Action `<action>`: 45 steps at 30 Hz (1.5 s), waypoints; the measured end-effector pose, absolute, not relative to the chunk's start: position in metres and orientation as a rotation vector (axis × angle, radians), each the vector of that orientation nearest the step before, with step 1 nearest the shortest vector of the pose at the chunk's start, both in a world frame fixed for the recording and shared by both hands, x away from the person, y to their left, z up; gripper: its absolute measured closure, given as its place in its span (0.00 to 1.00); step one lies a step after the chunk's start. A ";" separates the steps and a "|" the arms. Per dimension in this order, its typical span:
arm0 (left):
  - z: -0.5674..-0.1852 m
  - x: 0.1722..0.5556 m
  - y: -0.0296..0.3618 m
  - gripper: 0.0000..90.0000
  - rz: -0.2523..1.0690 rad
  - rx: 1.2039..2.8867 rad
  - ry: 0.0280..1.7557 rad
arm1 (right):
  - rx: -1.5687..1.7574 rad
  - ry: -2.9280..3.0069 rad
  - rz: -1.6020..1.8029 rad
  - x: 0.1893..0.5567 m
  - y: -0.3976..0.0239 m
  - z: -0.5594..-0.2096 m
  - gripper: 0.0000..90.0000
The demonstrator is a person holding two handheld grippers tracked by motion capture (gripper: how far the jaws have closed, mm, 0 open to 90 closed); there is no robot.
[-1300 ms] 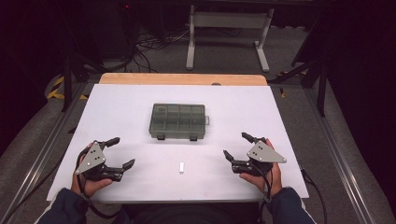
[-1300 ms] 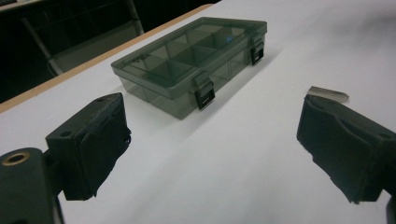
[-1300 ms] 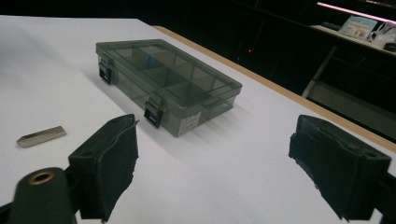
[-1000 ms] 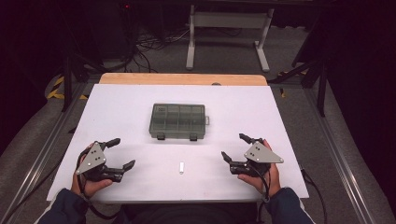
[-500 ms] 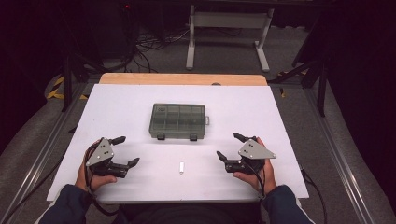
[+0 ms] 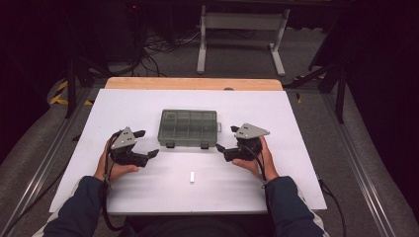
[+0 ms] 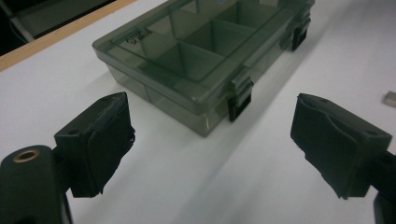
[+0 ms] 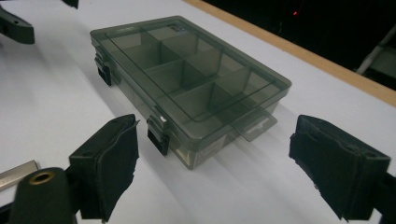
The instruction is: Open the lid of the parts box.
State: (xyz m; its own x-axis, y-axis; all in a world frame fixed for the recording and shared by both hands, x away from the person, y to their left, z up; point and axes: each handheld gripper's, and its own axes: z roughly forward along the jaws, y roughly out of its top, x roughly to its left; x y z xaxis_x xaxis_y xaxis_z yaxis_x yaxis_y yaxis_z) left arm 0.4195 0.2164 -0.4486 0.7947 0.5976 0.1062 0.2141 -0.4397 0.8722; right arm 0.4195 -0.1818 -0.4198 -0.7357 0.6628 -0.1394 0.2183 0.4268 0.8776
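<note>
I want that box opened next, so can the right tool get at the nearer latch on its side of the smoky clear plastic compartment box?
Probably yes: the right tool is open, with bare white table between it and the black latch.

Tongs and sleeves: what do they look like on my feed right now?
Both tongs, left and right, are black with blocky padded jaws, and each carries a grey three-cornered plate on top. A black cable trails from each along the forearm. The person wears dark navy sleeves with a pale stripe.

We see a glossy, smoky translucent plastic organiser box (image 8: 187, 88) on a smooth matt white surface (image 6: 306, 163) edged with pale wood; each tool's black pads (image 7: 100, 140) look rough, tape-wrapped
</note>
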 end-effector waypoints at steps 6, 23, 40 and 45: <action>-0.448 0.442 0.205 0.16 0.513 2.023 0.613 | 0.743 2.252 1.219 0.436 -0.165 -0.424 0.18; -0.464 0.451 0.208 0.31 0.418 2.157 0.638 | 0.757 2.373 1.145 0.443 -0.166 -0.441 0.46; -0.467 0.454 0.195 0.67 0.408 2.259 0.610 | 0.754 2.418 1.116 0.444 -0.161 -0.448 0.65; -0.467 0.455 0.196 0.71 0.414 2.254 0.625 | 0.762 2.419 1.121 0.445 -0.161 -0.449 0.65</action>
State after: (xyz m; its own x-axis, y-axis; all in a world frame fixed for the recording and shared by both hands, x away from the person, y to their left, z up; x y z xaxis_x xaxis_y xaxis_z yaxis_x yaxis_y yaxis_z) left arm 0.4551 0.1955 -0.4668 0.8288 0.5501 0.1020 0.3086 -0.6016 0.7368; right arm 0.4448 -0.1614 -0.4494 -0.7868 0.6091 -0.0998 0.3175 0.5380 0.7808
